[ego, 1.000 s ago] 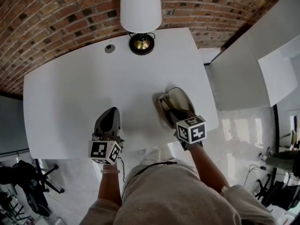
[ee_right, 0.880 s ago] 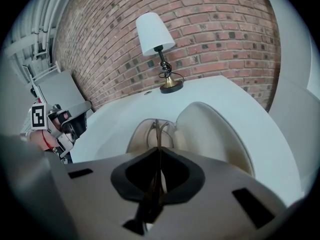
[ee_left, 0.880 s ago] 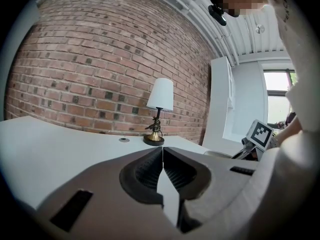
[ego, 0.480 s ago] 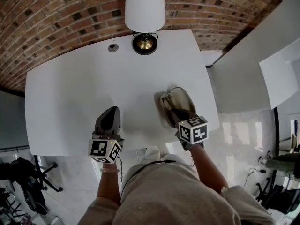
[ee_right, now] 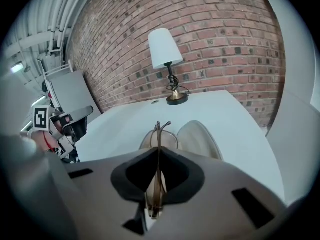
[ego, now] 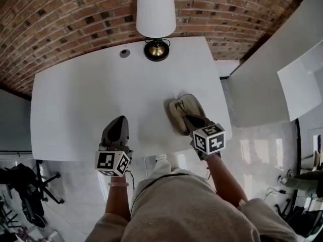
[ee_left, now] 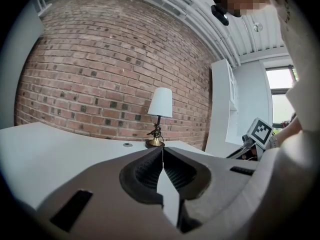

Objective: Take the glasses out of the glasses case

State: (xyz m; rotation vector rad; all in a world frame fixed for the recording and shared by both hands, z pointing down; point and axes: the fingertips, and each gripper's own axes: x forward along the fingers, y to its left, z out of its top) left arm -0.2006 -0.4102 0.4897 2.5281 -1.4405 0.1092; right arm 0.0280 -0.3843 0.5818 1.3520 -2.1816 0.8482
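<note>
Right gripper (ee_right: 158, 151) has risen, jaws pinched on folded gold-wire glasses (ee_right: 158, 130) just above open beige oval case (ee_right: 198, 137); left gripper (ee_left: 162, 151) closed, empty.

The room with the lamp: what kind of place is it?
Probably an office or a studio, though I can't be sure: a white desk stands against a bare brick wall, with a table lamp on it.

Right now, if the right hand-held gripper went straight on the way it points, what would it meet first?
Most likely the open glasses case, lying on the white table just ahead of the right hand-held gripper, which is shut on the glasses. Their protruding end would probably touch first; depth is unclear.
</note>
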